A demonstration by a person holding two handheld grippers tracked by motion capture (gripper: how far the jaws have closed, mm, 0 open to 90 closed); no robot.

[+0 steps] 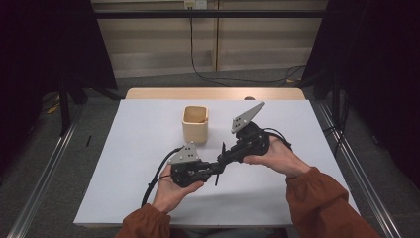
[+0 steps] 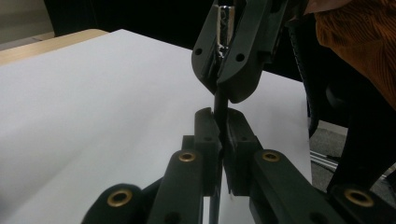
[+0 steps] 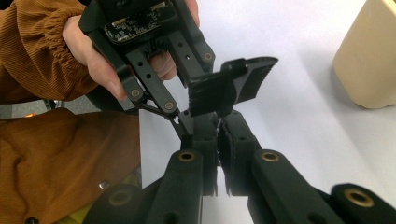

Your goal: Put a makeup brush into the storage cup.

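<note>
**Jointly, a thin black rod is being gripped above the table**

Near the table's middle, a thin black rod (image 2: 219, 103) is being clamped by the left gripper (image 2: 219, 123) at one end and pinched by the right gripper (image 1: 223, 148) at the other. A beige square cup (image 1: 195, 125) is being left standing just beyond, on the white table (image 1: 138, 148).

My left tool (image 1: 216, 170) meets my right tool (image 1: 226, 153) tip to tip above the worktop (image 1: 138, 163); the cup (image 1: 195, 124) stands just behind them.
</note>
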